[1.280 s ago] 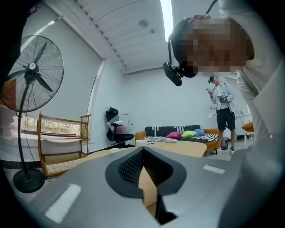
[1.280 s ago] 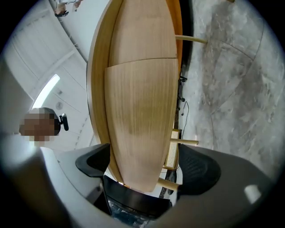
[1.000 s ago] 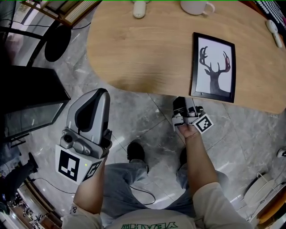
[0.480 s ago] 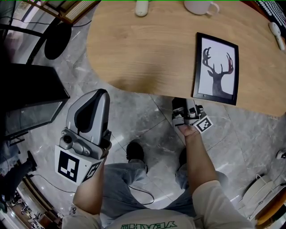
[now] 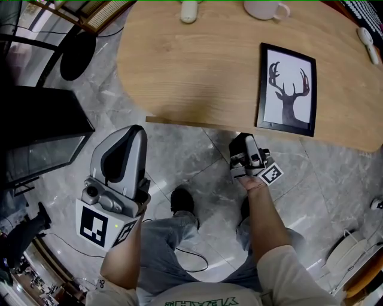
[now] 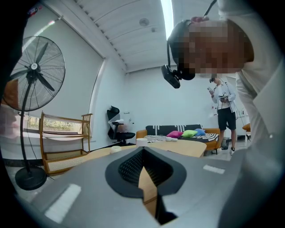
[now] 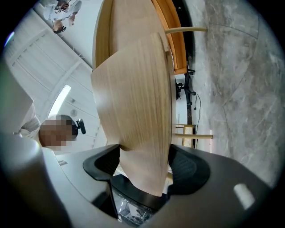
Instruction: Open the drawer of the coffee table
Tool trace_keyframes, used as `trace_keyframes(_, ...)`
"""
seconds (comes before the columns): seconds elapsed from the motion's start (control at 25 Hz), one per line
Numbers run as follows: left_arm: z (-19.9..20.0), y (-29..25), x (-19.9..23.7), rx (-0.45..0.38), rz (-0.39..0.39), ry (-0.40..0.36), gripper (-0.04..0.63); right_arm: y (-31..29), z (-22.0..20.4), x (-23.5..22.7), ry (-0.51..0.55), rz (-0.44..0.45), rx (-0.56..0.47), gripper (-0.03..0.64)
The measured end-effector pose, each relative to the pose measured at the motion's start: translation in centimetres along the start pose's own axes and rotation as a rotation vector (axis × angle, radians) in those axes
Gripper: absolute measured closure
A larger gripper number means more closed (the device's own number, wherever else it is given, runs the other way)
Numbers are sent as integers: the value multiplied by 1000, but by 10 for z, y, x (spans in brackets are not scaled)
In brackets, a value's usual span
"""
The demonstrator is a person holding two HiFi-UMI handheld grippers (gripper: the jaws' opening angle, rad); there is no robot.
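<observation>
Head view, left hand-held gripper (image 5: pixel 136 129): hangs over the grey floor (image 5: pixel 197 164) by the person's knee, well clear of the worktop (image 5: pixel 197 66). In its own view the pads (image 6: pixel 127 168) sit pressed together, nothing between.
right hand-held gripper (image 5: pixel 242 138): nose right at the worktop's near edge, tips hard to make out from above. In its own view the jaws have just been closing and pinch a wood panel from both sides.
drawer (image 5: pixel 191 124): only a thin wood strip peeks out under the worktop, box hidden. Pinched panel looks like the drawer front (image 7: pixel 133 89).
deer picture (image 5: pixel 286 89): flat on top, just past that gripper.
mug (image 5: pixel 263 8): far edge, cut off.
</observation>
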State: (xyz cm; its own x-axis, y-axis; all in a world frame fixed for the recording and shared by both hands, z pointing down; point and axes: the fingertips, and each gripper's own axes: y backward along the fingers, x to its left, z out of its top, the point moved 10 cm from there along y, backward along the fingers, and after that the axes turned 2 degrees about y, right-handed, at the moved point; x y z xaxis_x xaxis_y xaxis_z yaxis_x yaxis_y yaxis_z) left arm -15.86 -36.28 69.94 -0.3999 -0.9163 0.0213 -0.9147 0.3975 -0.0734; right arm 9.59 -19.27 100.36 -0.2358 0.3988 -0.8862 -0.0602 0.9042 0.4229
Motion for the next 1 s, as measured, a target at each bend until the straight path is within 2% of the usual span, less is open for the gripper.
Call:
trace_keyframes(0.32, 17, 6, -10, 27, -32, 1, 597, 36, -25, 32, -31, -15, 29, 270)
trace_keyframes(0.64, 16, 5, -15, 35, -40, 26, 597, 79, -48, 55, -102, -16, 65, 267)
trace_keyframes(1.0, 26, 4, -23, 19, -58, 31, 597, 105, -53, 71, -120, -33, 82, 264)
